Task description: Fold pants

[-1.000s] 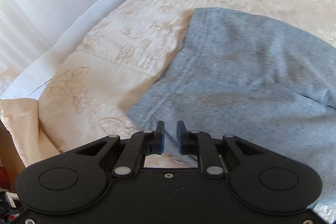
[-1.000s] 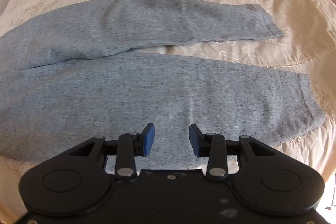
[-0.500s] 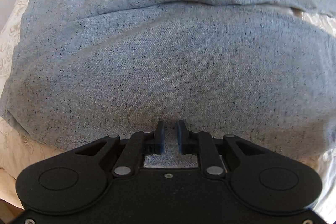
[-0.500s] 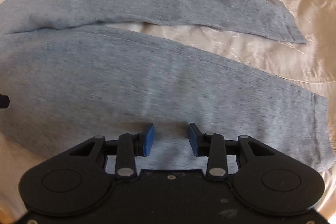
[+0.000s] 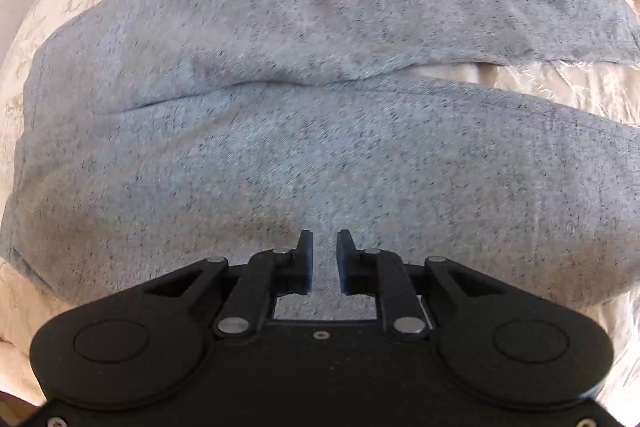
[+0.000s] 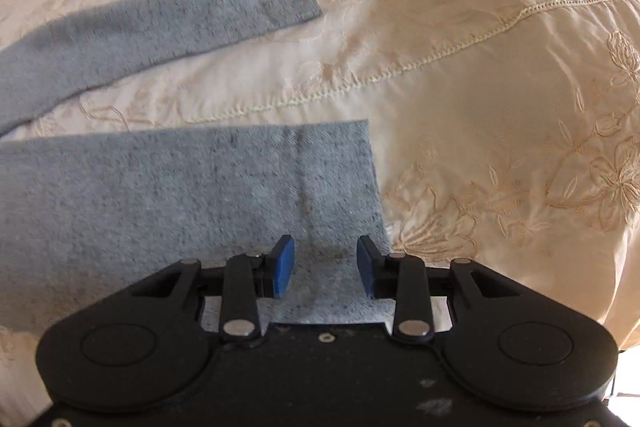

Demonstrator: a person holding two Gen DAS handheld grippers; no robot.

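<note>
Right under the right gripper (image 6: 324, 265), whose fingers sit wide apart, is now the near leg's hem of the pants (image 6: 168, 203), no longer mid-leg. The left gripper (image 5: 323, 263), fingers narrow and empty, hangs over the seat, so a lengthwise fold looks set up.

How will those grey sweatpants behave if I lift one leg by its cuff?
The grey sweatpants will probably flop and drape, since soft creases show in the knit. The near cuff lies flat and thin, so likely light. On the satiny embroidered bedspread they may slide.
</note>
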